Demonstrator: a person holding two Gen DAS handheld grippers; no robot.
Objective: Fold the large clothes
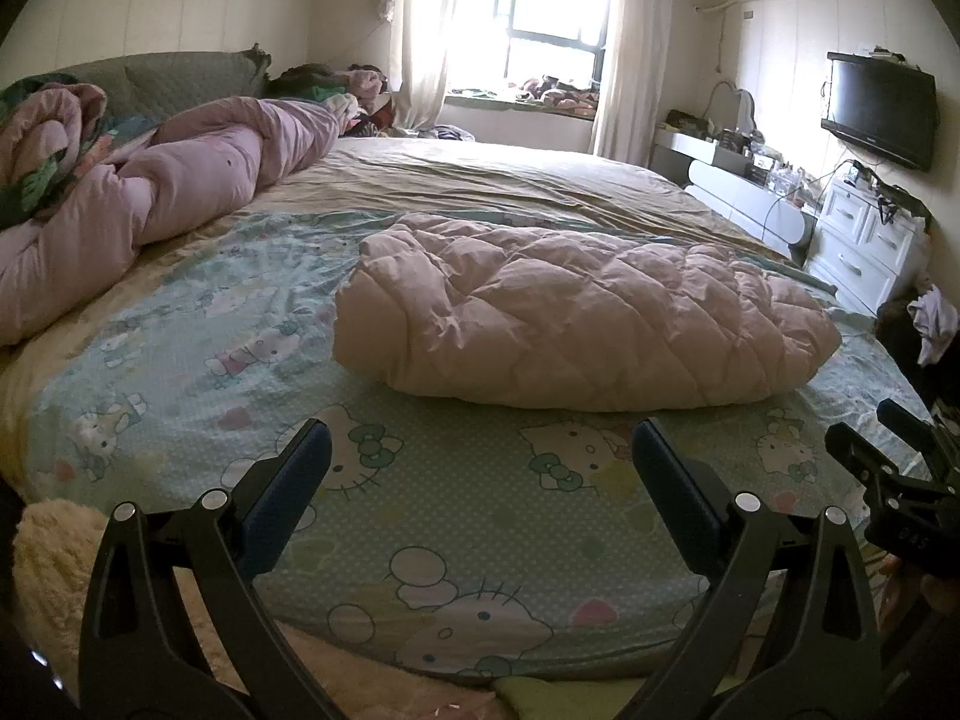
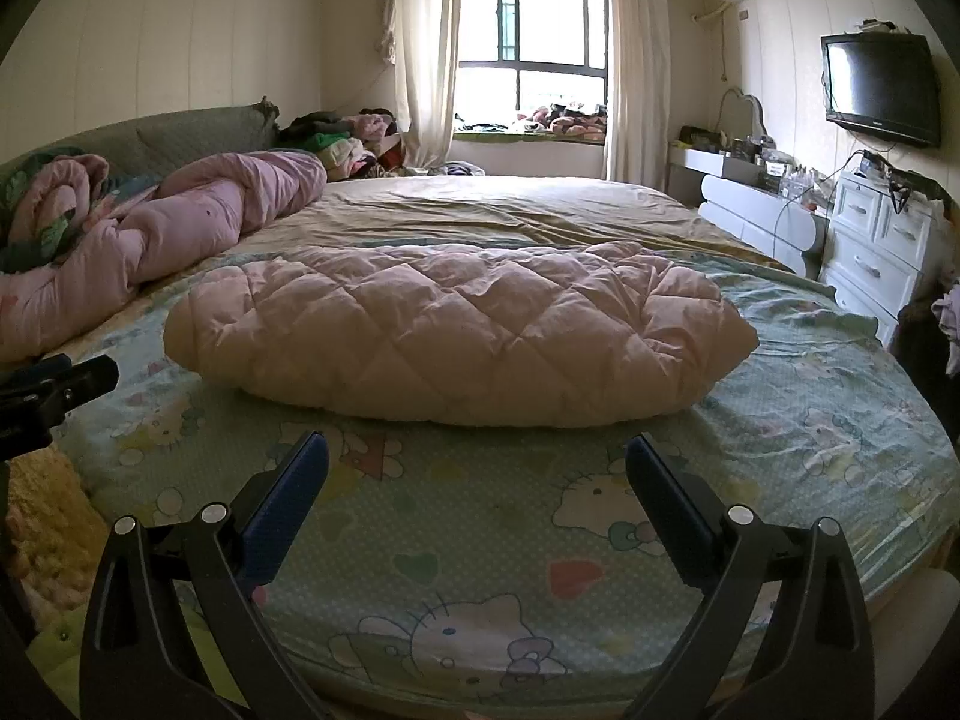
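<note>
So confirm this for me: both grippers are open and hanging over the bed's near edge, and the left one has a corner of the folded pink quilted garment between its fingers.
Not quite. The left gripper holds nothing: in the left wrist view its open jaws frame only the cartoon-print bed sheet, short of the pink quilted garment. The right gripper is open and empty too.

bright curtained window (image 2: 531,48), wall tv (image 2: 881,90), white dresser (image 2: 870,252) beside bed.

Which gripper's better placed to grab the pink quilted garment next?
Right, marginally. The right gripper faces the folded pink quilted garment centred ahead of its open jaws. From the left gripper, also open, the garment sits off to the right.
</note>
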